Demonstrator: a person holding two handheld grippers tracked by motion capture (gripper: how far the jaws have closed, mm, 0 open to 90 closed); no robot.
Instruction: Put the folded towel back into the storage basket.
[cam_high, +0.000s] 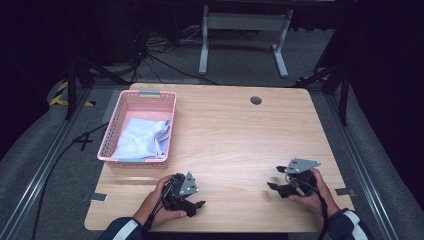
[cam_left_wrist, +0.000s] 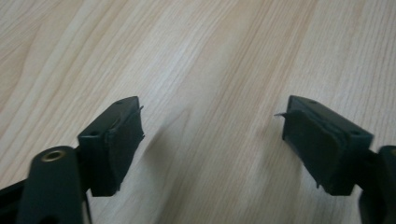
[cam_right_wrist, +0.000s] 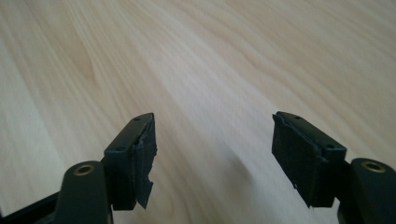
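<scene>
Both grippers empty, cloth lying in basket.
You are holding the left gripper (cam_high: 192, 202) and right gripper (cam_high: 274, 179) low over the near table (cam_high: 235, 130), jaws gaping wide, nothing between them; the light-blue cloth (cam_high: 142, 137) is sitting in the pink basket (cam_high: 112, 132), far left.

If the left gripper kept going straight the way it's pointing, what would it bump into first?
Probably just the wooden table. The left gripper tilts down, its open jaws empty with bare wood ahead. From above it aims toward the right gripper, away from the pink basket, though depth is hard to judge.
</scene>
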